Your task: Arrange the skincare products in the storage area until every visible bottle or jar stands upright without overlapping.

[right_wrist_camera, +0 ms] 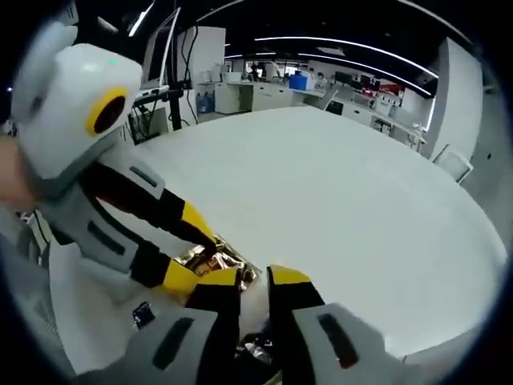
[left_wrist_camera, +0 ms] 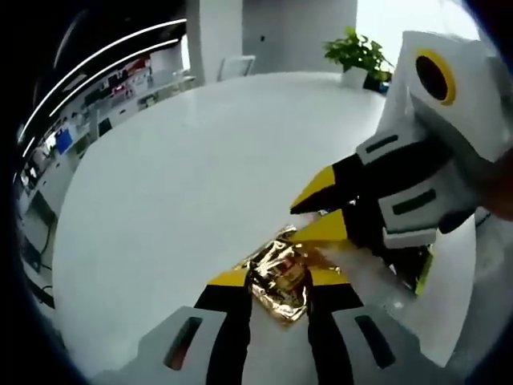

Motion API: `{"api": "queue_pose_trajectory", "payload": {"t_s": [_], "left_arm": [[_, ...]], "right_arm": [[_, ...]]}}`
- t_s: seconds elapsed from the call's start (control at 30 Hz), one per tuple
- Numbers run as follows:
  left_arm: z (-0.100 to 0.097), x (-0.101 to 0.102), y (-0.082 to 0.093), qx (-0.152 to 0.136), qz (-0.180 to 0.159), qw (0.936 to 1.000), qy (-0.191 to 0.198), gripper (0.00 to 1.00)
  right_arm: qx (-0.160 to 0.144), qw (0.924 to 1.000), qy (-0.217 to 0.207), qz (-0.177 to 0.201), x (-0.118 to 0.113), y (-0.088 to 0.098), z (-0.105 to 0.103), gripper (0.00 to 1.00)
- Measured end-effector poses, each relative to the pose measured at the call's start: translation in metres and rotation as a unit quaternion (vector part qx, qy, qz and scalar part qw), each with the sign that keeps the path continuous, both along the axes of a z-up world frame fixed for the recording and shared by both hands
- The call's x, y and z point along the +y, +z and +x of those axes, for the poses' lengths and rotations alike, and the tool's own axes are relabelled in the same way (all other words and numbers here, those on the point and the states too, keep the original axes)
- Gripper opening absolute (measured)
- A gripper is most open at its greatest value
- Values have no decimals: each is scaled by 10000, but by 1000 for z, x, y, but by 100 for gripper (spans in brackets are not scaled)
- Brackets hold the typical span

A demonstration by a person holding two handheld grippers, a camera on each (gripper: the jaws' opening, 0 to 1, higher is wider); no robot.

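Observation:
A crumpled gold foil packet (left_wrist_camera: 280,282) lies on the white table between the yellow-tipped jaws of my left gripper (left_wrist_camera: 279,277), which is shut on its sides. In the right gripper view the same gold packet (right_wrist_camera: 207,258) sits between the left gripper's fingertips (right_wrist_camera: 178,277). My right gripper (left_wrist_camera: 293,223) comes in from the right, its lower tip touching the packet's far edge. Its jaws (right_wrist_camera: 255,279) stand a narrow gap apart, with bare table showing between the tips. No bottle or jar is visible.
The big round white table (left_wrist_camera: 200,176) stretches ahead. A potted plant (left_wrist_camera: 358,54) and a chair stand at its far side. Under the right gripper lies a dark item with a yellow-green edge (left_wrist_camera: 422,273). A small blue object (right_wrist_camera: 144,314) sits near the left gripper.

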State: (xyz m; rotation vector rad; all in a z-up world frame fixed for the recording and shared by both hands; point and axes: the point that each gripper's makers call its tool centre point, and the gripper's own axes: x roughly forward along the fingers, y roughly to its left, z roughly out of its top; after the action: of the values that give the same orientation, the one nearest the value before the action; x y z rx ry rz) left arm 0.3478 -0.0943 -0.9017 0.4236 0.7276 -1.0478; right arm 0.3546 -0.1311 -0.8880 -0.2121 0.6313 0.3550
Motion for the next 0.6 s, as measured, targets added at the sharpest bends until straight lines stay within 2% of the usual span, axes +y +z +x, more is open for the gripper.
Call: {"api": "queue_pose_trajectory", "payload": {"t_s": [0.1,0.17,0.37,0.6], "left_arm": [[-1,-1,1,54,-16,10000,42,26],[0,-1,4,48,-64,9999,108,30],[2,1,23,-37,-225,9996,157,29],[-1,16,31,-50,-219,9993,291,32]], "right_arm": [[-23,10000,57,-6,0,3,0,19],[-144,9998,112,34,1,10,1,22],[-319,9991,282,33,6,24,2,25],[-349,9987,374,59,10,32,-7,31]]}}
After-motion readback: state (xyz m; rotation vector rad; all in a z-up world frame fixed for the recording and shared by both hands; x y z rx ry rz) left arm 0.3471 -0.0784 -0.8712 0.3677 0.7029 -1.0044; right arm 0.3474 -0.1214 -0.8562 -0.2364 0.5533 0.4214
